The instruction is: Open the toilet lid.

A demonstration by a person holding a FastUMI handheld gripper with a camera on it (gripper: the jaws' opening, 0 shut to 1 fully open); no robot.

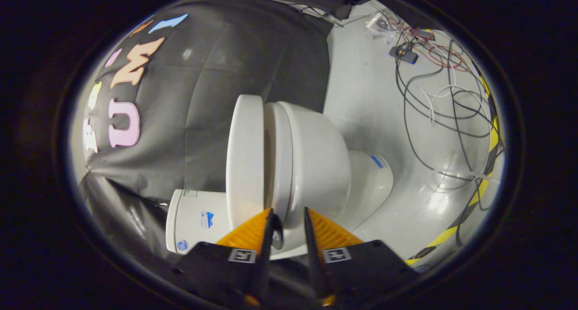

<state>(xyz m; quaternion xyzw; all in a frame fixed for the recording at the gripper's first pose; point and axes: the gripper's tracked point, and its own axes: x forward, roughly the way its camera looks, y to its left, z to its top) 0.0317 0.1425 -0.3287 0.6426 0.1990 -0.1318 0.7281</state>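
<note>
The gripper [289, 219] sits close against the toilet [311, 165], which serves as the reference landmark for this view. The view is rolled, so the toilet appears turned on its side.

Gripper state: the two orange-faced fingers [250, 231] stand a narrow gap apart. The rear part of the toilet, near the hinge end of the seat, shows in the gap between the tips. Whether either finger presses on the toilet cannot be determined; nothing is visibly clamped.

Toilet lid [245, 156]: the lid is a flat white slab on the side of the bowl facing the black cloth wall [253, 61]. It is separated from the seat ring [279, 161] by a slim gap that is widest at the end far from the fingers. Its near end lies just ahead of the left finger tip.

Bowl and base: the rounded bowl bulges away from the lid toward the floor [370, 97], and the pedestal [372, 179] extends beyond it, carrying a small blue mark.

Tank [196, 219]: the white tank adjoins the lid's near end, beside the left finger, and bears small stickers.

Floor beyond the toilet: a tangle of black, white and red cables [442, 97] lies well apart from the bowl. A yellow-and-black striped tape [483, 179] runs along the floor past the cables.
</note>
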